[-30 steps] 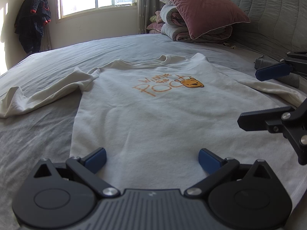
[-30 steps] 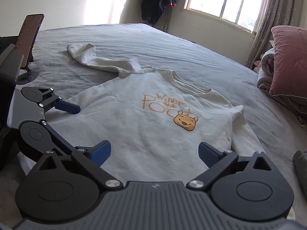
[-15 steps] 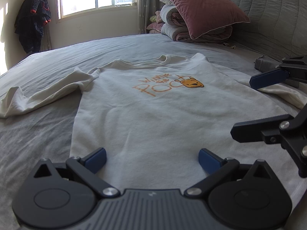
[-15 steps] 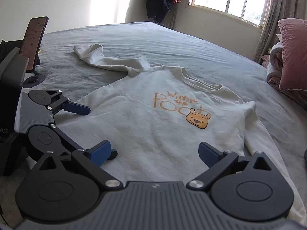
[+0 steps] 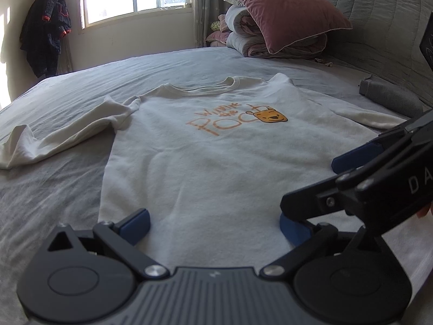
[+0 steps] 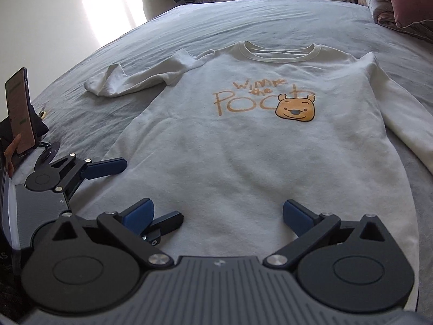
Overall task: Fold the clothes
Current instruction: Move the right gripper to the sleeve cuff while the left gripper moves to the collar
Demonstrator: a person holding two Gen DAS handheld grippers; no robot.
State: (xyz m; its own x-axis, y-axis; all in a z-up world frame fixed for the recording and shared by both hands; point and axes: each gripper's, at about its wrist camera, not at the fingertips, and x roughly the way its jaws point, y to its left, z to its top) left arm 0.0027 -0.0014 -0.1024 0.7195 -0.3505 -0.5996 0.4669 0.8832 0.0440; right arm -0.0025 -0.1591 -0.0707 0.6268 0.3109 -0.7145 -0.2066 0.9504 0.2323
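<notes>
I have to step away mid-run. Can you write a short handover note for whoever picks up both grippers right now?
Left gripper: open, empty, low over the hem.
Right gripper: open, empty, also at the hem, close beside the left.
Cream sweatshirt: flat on the grey bed, print up, collar at the far end; one sleeve spread out to the left side, the other lying along the right side.
Done: laid out, no fold yet.
Left: sleeves in, then fold the body.

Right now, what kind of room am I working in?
Most likely a bedroom: the sweatshirt lies flat on a wide bed, with a pink pillow atop folded bedding and a padded headboard behind.
</notes>
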